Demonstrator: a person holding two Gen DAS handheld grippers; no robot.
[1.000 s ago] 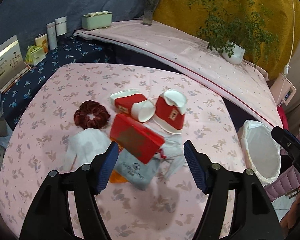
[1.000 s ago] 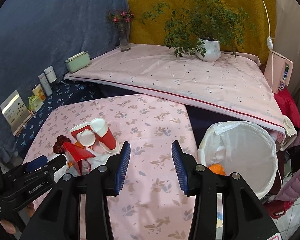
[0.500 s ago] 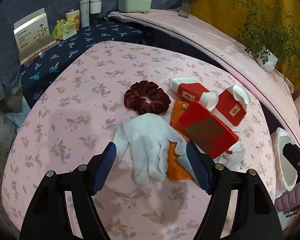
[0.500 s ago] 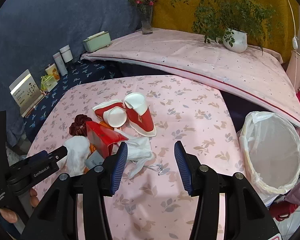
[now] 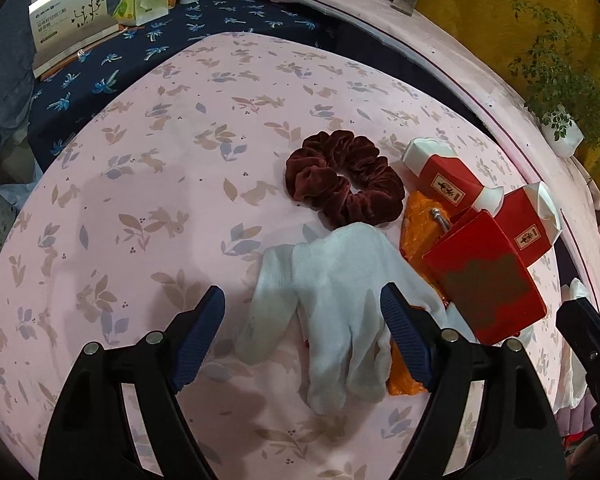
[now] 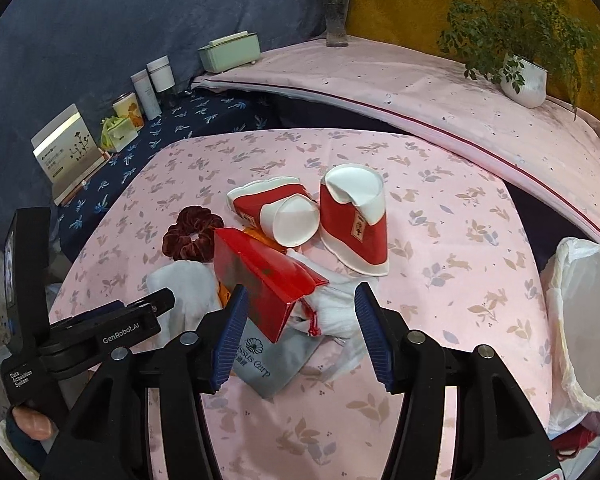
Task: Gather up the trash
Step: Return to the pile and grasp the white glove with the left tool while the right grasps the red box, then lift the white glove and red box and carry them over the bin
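White glove (image 5: 332, 300) lies flat on the pink table (image 5: 148, 200), so my left hand-held gripper (image 5: 304, 332) hangs wide open over it | red box (image 6: 264, 276) leans on the pile under my right hand-held gripper (image 6: 300, 320), open, holding nothing | lined bin (image 6: 588, 320) waits beside the table for trash.

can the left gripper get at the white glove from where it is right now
Probably yes. The left gripper is open, and the white glove lies flat between its fingers with nothing on top of it. Only the orange wrapper peeks from under its right edge.
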